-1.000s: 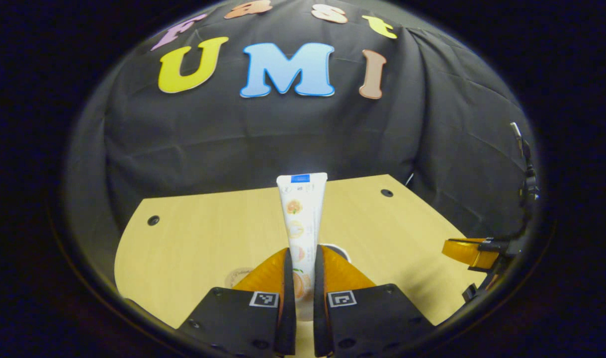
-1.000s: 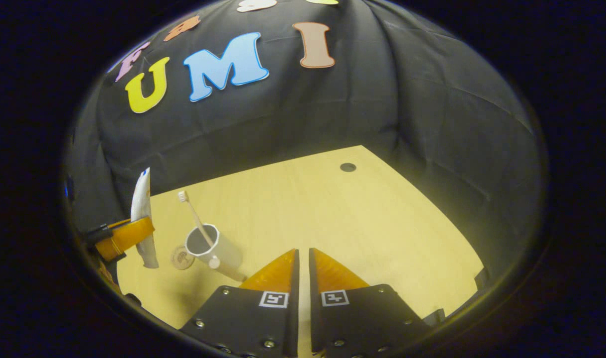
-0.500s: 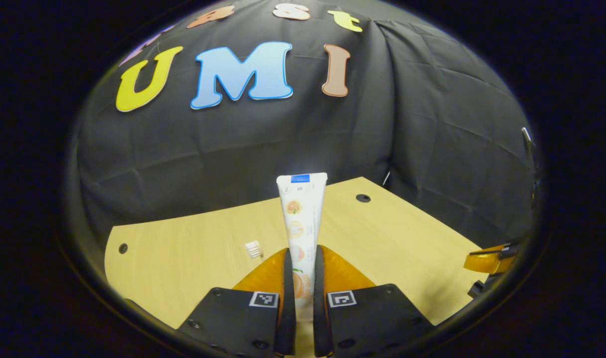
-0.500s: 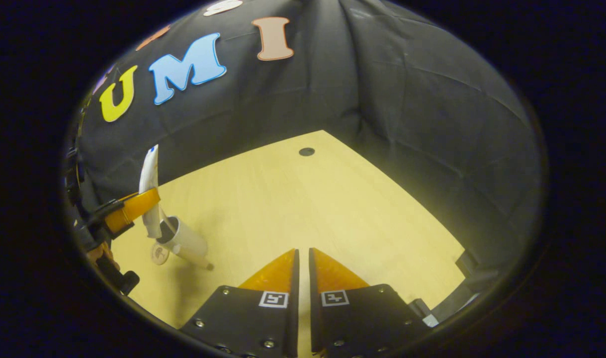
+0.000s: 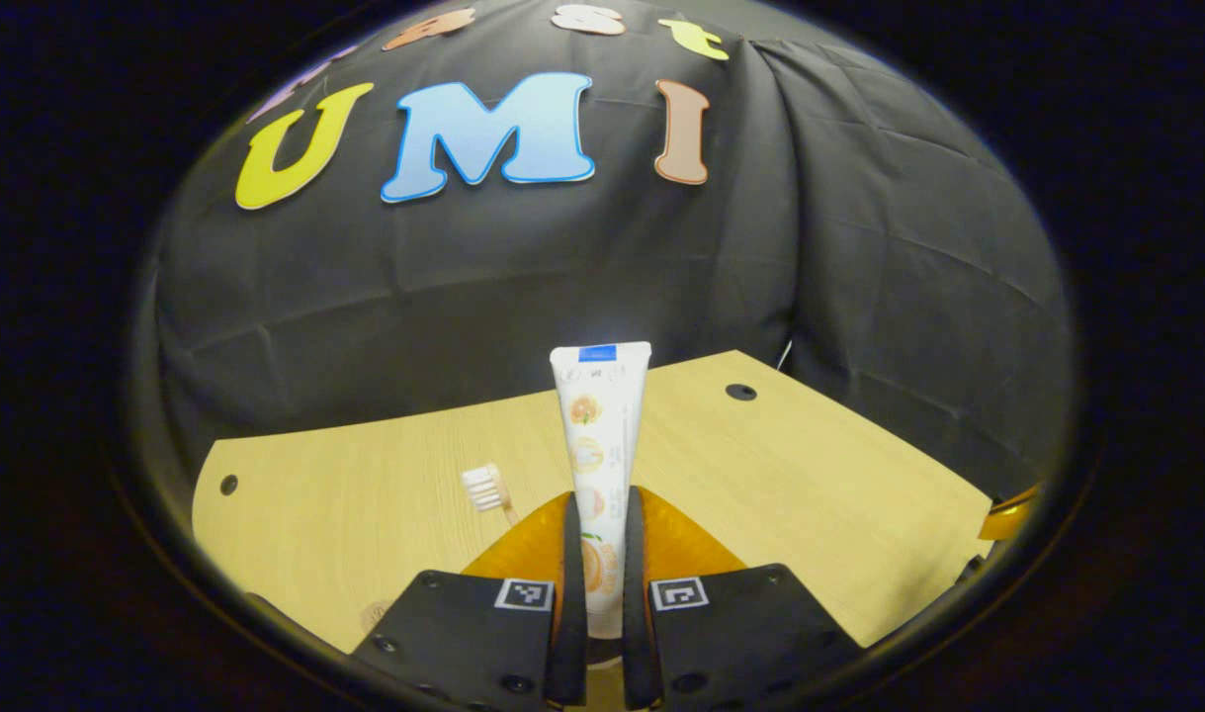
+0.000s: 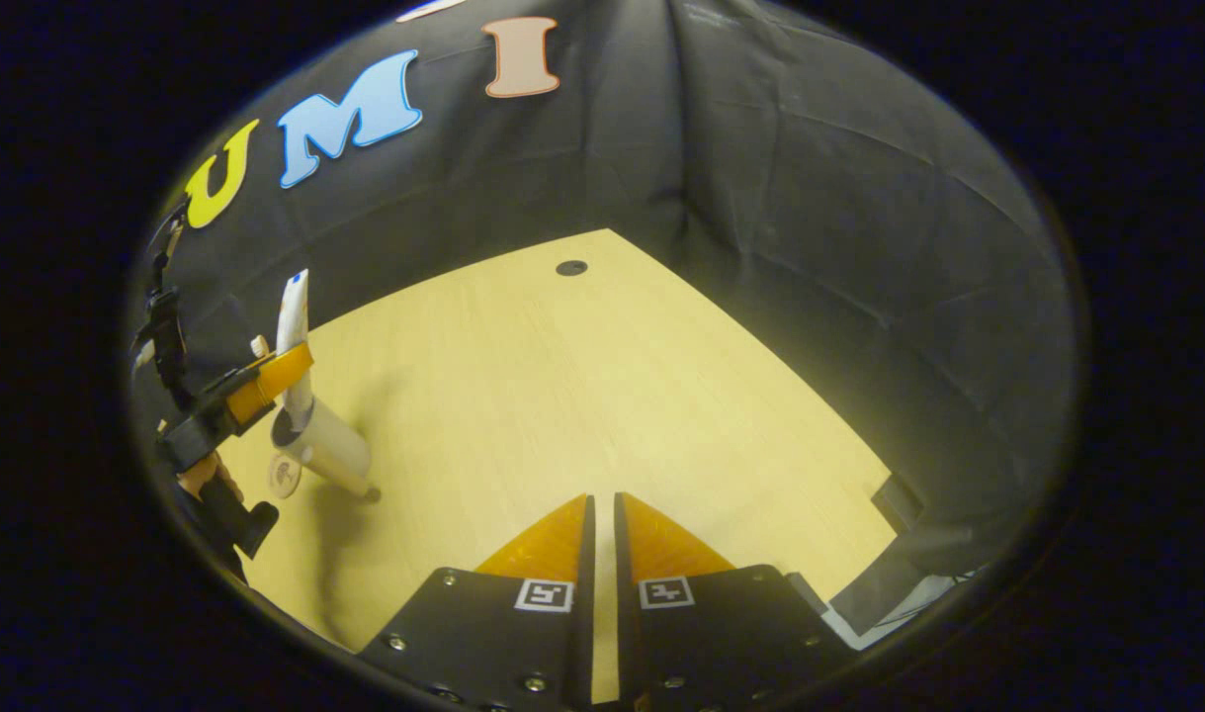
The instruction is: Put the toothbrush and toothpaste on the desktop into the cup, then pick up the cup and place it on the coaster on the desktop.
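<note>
Left gripper (image 5: 595, 554) clamps the upright toothpaste (image 5: 599, 425), its lower end at the cup (image 6: 320, 447) mouth; right gripper (image 6: 602, 524) hangs closed and empty. Toothbrush (image 5: 487, 489) stands in the cup beside the coaster (image 6: 285, 476) on the bench (image 6: 582, 396). Judged step: inserting toothpaste; next, lower and release.

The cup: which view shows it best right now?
Right gripper view: the cup stands on the desktop at far left, the toothpaste entering its mouth. Left gripper view hides the cup behind the left gripper.
</note>
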